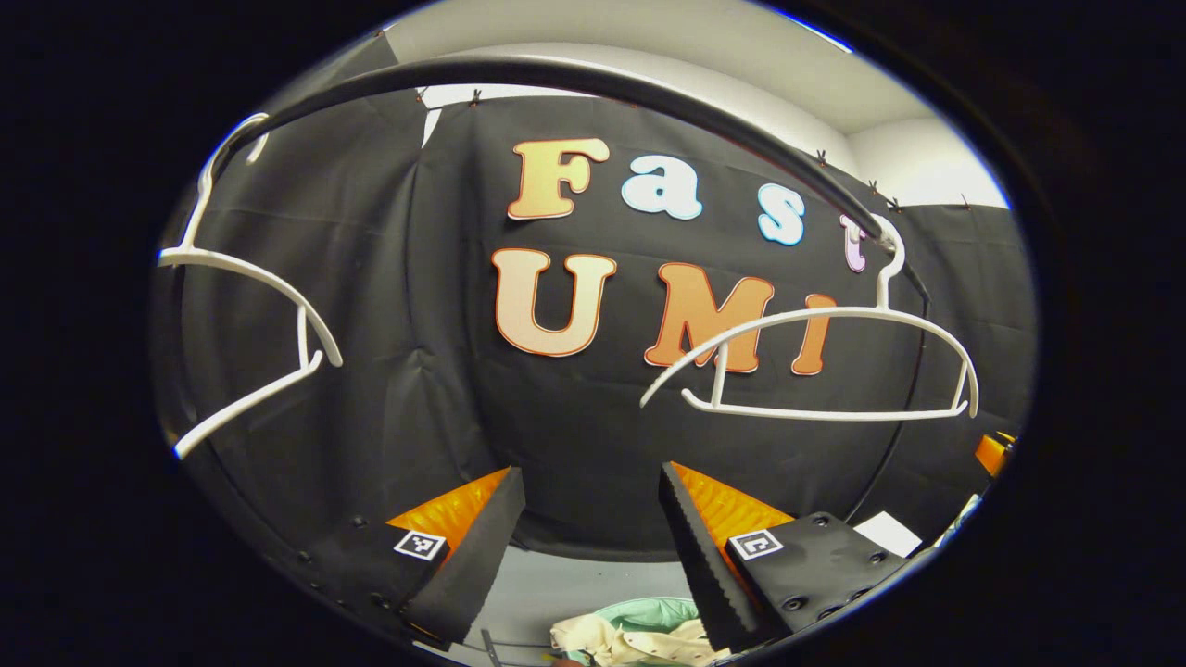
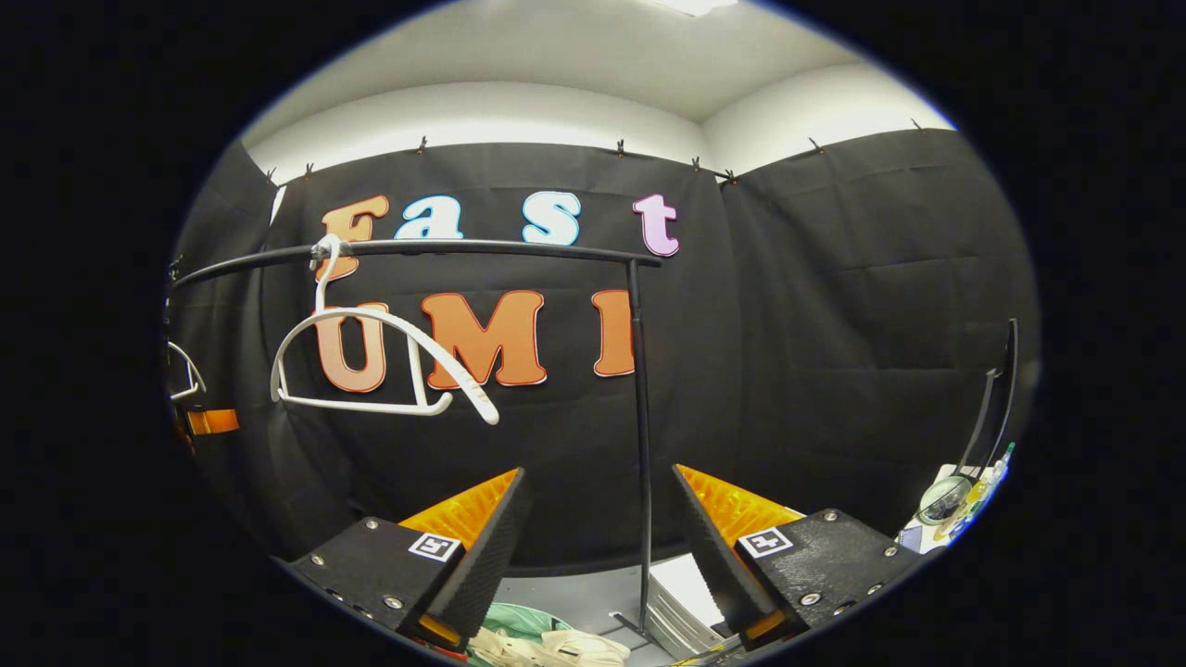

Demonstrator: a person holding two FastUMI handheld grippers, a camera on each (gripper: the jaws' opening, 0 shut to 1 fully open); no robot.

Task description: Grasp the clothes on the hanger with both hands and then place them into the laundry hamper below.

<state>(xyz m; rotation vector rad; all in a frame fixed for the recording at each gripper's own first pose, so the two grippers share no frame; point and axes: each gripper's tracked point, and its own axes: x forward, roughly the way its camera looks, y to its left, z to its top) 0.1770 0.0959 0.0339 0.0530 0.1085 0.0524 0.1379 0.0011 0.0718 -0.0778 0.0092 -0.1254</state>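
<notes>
A: Status of the tools first. In the left gripper view, we see the left gripper [image 1: 593, 547] with its two fingers spread wide and nothing between them. Each finger carries a black, saw-toothed foam pad [image 1: 477, 556] backed by ribbed orange plastic.

B: Confirmed. In the right gripper view, the right gripper [image 2: 602, 547] is likewise spread apart and holds nothing. Its black mounting blocks show screw heads and small square markers.

A: Location of the task item. We find the clothes [image 1: 639, 641], a cream, crumpled fabric, low in the left gripper view, lying in the pale green laundry hamper [image 1: 649, 610], which has a rounded rim.

B: We see the same clothes [image 2: 547, 647] at the bottom of the right gripper view, heaped in the hamper [image 2: 505, 619], near the foot of the rack.

A: Hangers. Two white plastic hangers hang bare from the black tubular rail [image 1: 574, 79]: one on the left [image 1: 250, 315], tilted, and one on the right [image 1: 834, 361], with curved shoulders and a straight lower bar.

B: In the right gripper view, one white hanger [image 2: 371, 366] hooks over the rail [image 2: 463, 248], which meets a thin black upright post [image 2: 639, 417] on the right.
</notes>
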